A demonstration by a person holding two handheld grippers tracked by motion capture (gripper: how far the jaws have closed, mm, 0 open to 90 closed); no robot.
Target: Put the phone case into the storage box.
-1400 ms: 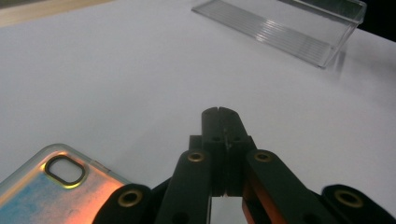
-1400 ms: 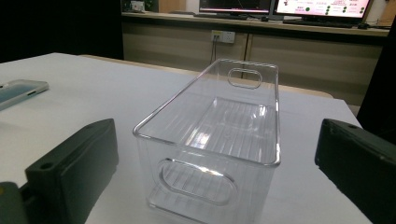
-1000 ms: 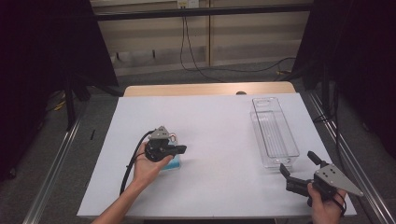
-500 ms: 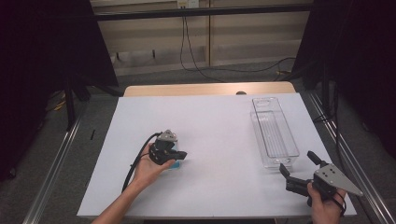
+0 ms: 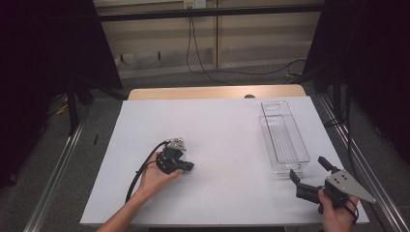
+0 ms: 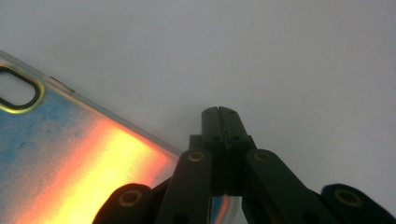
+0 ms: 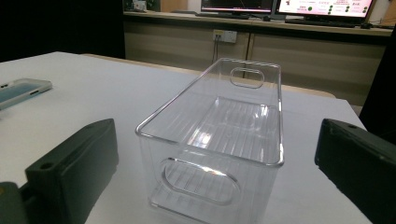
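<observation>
Your white table (image 5: 227,140) fills the middle of the high view. On it, a clear plastic bin (image 5: 284,137) lies lengthwise at right of centre, and a blue-orange phone case (image 6: 70,158) lies flat toward the lower left.

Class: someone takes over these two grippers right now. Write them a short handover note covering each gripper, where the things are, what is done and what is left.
Left gripper: shut, down at the white table, beside the phone case; whether it pinches the case's edge is unclear.
Right gripper: open, holding nothing, facing the near end of the clear plastic bin.
Phone case: flat on the table. Bin: empty, at the table's right.
Done: left gripper brought to the case.
Left: probably lift the case and place it in the bin.
</observation>
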